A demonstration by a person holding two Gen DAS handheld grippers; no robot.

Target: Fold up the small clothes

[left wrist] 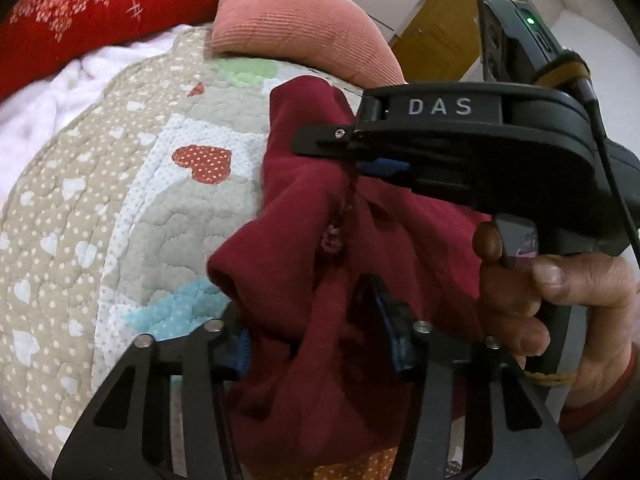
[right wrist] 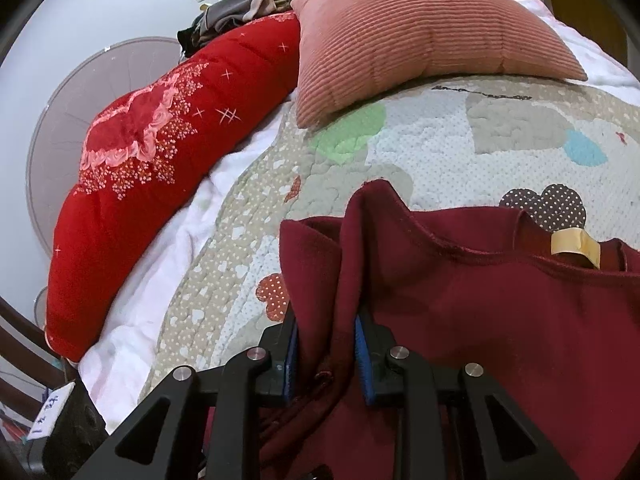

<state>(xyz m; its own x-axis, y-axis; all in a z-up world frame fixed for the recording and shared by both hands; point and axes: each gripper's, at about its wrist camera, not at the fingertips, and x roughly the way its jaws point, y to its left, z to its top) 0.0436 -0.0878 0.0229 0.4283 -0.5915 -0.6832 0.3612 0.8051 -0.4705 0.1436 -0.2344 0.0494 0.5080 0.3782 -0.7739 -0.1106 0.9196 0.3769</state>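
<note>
A small dark red garment (left wrist: 320, 248) hangs bunched between both grippers above a heart-patterned quilt (left wrist: 120, 208). My left gripper (left wrist: 320, 344) has its blue-padded fingers apart with the garment's cloth bunched between them; whether it pinches the cloth I cannot tell. My right gripper (left wrist: 360, 148) shows from the side in the left wrist view, shut on the garment's upper edge. In the right wrist view my right gripper (right wrist: 326, 356) is shut on a fold of the garment (right wrist: 480, 300), whose neck label (right wrist: 574, 246) faces up.
A pink ribbed cushion (right wrist: 420, 36) and a red embroidered pillow (right wrist: 160, 152) lie at the quilt's (right wrist: 440, 140) far side. A pile of clothes (right wrist: 240, 12) sits behind them. A white sheet (right wrist: 160, 276) borders the quilt on the left.
</note>
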